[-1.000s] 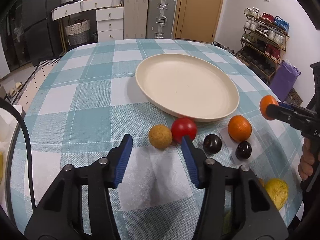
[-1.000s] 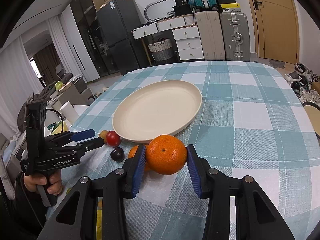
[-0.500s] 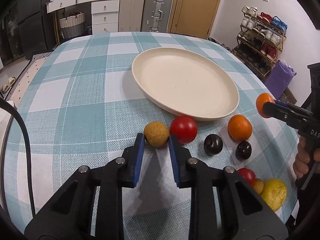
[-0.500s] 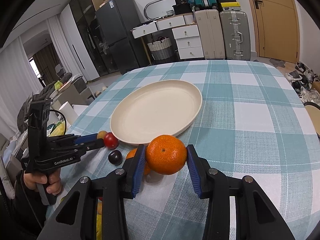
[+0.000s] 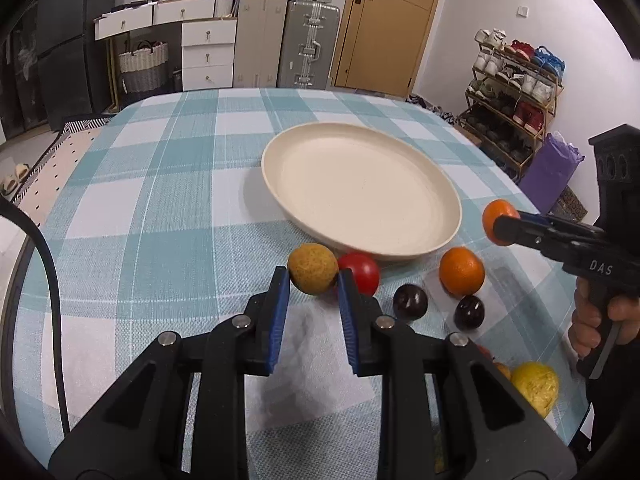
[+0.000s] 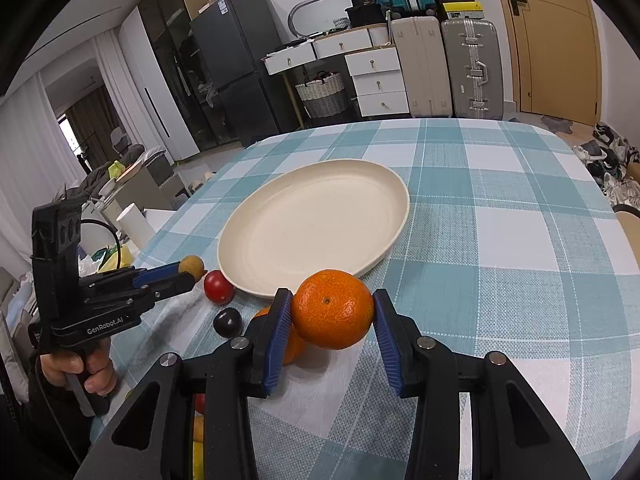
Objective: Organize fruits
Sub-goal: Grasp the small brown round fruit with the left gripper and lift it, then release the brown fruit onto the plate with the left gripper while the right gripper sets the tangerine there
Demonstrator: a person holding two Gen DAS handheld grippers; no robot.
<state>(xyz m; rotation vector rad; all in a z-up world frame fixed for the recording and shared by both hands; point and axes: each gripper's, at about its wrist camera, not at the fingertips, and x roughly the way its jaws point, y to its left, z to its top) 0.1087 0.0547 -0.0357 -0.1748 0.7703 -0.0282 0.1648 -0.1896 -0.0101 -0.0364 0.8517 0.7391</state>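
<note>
Left gripper (image 5: 313,284), frame centre, clamps a round, rough tan-yellow fruit (image 5: 313,274); right gripper (image 6: 332,314) clamps a dimpled glossy orange (image 6: 333,314).

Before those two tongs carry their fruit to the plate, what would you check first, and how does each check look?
1. Left tongs shut on the tan fruit: ok.
2. Right tongs gripping the orange: ok.
3. Plate has room: ok, nothing on it.
4. Tan fruit clear of the tomato: cannot tell, they look very close.
5. Orange lifted off the cloth: ok.
</note>
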